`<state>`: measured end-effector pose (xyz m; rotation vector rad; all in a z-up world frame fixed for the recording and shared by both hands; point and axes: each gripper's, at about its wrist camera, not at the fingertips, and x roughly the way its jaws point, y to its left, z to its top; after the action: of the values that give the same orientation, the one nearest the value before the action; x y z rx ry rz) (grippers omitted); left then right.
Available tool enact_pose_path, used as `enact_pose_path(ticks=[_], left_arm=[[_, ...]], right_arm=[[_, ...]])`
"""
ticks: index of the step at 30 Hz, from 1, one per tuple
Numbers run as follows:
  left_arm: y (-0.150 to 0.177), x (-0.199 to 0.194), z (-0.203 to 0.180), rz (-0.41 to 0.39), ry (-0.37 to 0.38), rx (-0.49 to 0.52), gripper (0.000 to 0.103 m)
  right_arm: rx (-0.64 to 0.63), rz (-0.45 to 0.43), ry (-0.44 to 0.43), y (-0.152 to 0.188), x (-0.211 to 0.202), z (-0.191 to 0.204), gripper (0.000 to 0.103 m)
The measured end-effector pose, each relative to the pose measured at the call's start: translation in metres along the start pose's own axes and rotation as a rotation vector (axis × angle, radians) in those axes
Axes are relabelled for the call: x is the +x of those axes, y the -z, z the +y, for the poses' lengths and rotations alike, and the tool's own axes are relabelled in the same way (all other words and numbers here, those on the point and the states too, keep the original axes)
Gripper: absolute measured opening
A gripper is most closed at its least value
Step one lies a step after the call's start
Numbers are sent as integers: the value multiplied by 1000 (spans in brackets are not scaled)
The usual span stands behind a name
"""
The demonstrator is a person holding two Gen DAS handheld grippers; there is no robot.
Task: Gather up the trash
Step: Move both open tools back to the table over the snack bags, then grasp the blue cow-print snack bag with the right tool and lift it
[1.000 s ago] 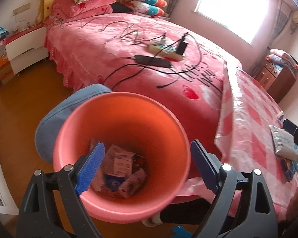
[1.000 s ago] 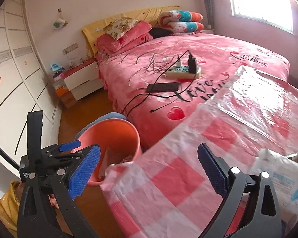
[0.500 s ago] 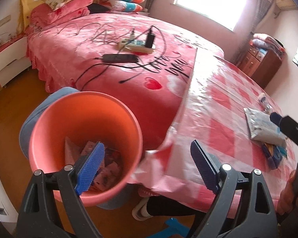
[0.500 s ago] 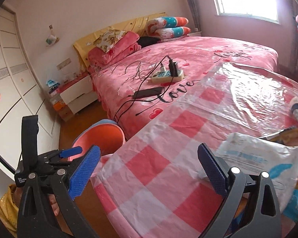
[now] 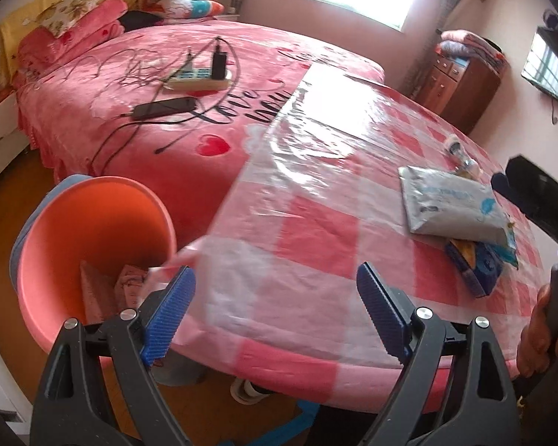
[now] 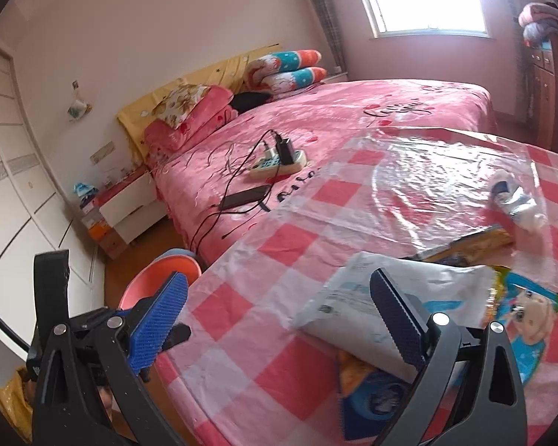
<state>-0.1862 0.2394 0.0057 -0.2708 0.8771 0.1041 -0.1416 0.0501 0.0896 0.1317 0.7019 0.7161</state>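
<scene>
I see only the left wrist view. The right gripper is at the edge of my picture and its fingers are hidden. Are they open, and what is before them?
Observer: The right gripper is open and holds nothing; the white pouch lies just behind its right finger.
Operator: Under the pouch I see a blue packet. Is there anything more?
Observer: Yes, a snack bag with a cartoon dog sticks out from under the pouch's right side.

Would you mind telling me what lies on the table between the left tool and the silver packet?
Only bare checked tablecloth lies between the left tool and the silver packet; the left wrist view shows it.
</scene>
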Motion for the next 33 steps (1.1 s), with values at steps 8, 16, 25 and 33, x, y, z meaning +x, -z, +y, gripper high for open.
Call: enact_pose_path(ticks=[8, 16, 25, 33], left_arm=[[0, 5, -36, 20, 30, 62, 89], [7, 8, -79, 59, 89, 124, 89], [14, 14, -135, 134, 251, 144, 89], [-6, 30, -146, 177, 408, -44, 89]], right_arm=[[53, -47, 39, -5, -22, -33, 97], [157, -109, 93, -10, -52, -81, 97], [353, -150, 152, -4, -80, -158, 97], [428, -141, 158, 1, -89, -192, 97]])
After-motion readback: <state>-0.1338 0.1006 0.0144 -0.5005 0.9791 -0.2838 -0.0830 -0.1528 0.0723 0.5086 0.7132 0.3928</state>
